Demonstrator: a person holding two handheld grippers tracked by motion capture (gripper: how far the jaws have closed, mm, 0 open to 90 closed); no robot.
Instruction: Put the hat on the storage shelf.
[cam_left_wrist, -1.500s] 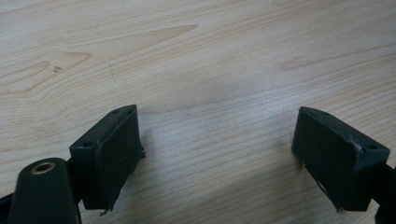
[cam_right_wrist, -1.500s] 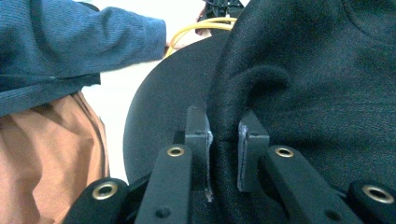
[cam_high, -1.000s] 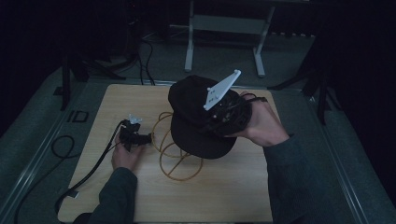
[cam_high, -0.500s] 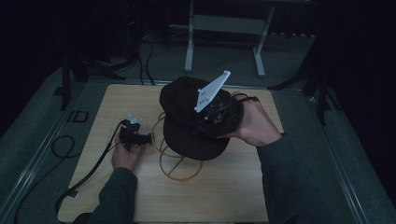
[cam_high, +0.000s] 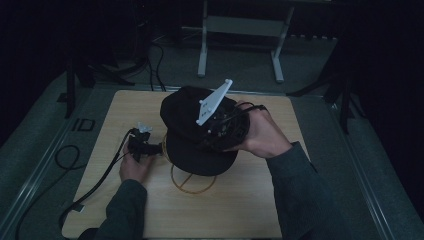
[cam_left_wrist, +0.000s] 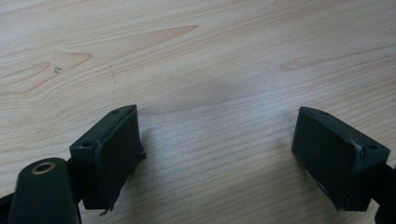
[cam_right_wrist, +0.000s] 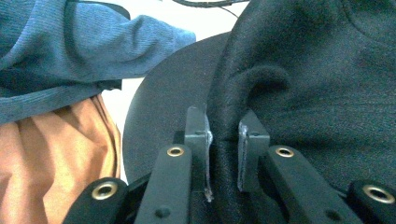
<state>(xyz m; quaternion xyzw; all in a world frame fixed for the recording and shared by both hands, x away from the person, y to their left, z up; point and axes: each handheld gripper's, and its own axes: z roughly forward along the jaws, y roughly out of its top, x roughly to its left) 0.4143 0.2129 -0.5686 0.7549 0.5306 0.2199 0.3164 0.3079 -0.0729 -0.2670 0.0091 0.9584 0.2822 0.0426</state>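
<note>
Right gripper (cam_right_wrist: 223, 156) is clenched on a fold of the black cap (cam_high: 192, 127), fabric pinched between both pads; in the high view the cap hangs lifted at frame centre, brim toward the lower edge, above a thin wire stand (cam_high: 192, 182) on the table (cam_high: 240, 210). Left gripper (cam_left_wrist: 217, 154) sits at centre left of the high view, jaws released and wide apart with nothing between them, bare wood beneath. Judgement: pickup is done and the cap is in carry; placing it onto the stand looks to be what remains, then letting go. Whether cap and stand touch cannot be told.
</note>
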